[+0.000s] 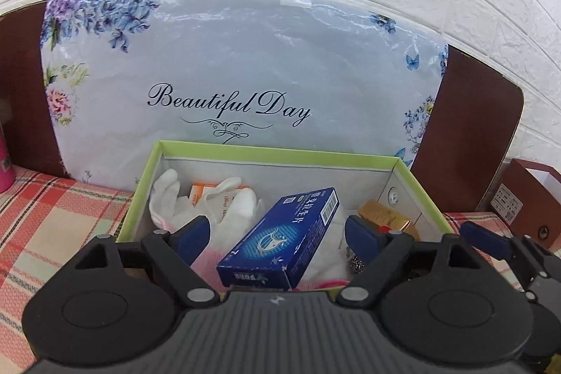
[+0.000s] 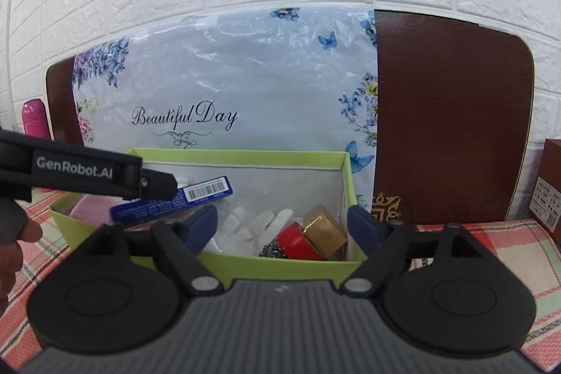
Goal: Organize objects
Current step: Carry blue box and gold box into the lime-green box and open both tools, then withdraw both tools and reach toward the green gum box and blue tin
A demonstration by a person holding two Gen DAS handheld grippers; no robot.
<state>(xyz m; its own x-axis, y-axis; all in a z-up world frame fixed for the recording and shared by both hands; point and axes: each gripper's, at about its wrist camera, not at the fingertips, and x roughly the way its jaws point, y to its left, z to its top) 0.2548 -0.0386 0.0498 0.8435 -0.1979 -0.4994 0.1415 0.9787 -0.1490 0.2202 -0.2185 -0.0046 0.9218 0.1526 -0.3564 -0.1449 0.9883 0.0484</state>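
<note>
The left gripper (image 1: pixel 277 233) hangs over the green-rimmed box (image 1: pixel 280 154) with its jaws spread wide and the blue carton (image 1: pixel 280 237) lying tilted between them, untouched by either pad, resting on the white gloves (image 1: pixel 224 205) with an orange packet (image 1: pixel 201 190) beyond and a gold box (image 1: pixel 380 214) just off its right finger. The right gripper (image 2: pixel 282 226) is also wide and empty at the box's near wall, facing the red item (image 2: pixel 296 239) and gold box inside, the left gripper crossing its view on the left. Behind stand a floral bag (image 1: pixel 242 69), brown headboard (image 2: pixel 452 114), pink bottle (image 2: pixel 33 118) far left, brown carton (image 1: pixel 529 202) far right.
</note>
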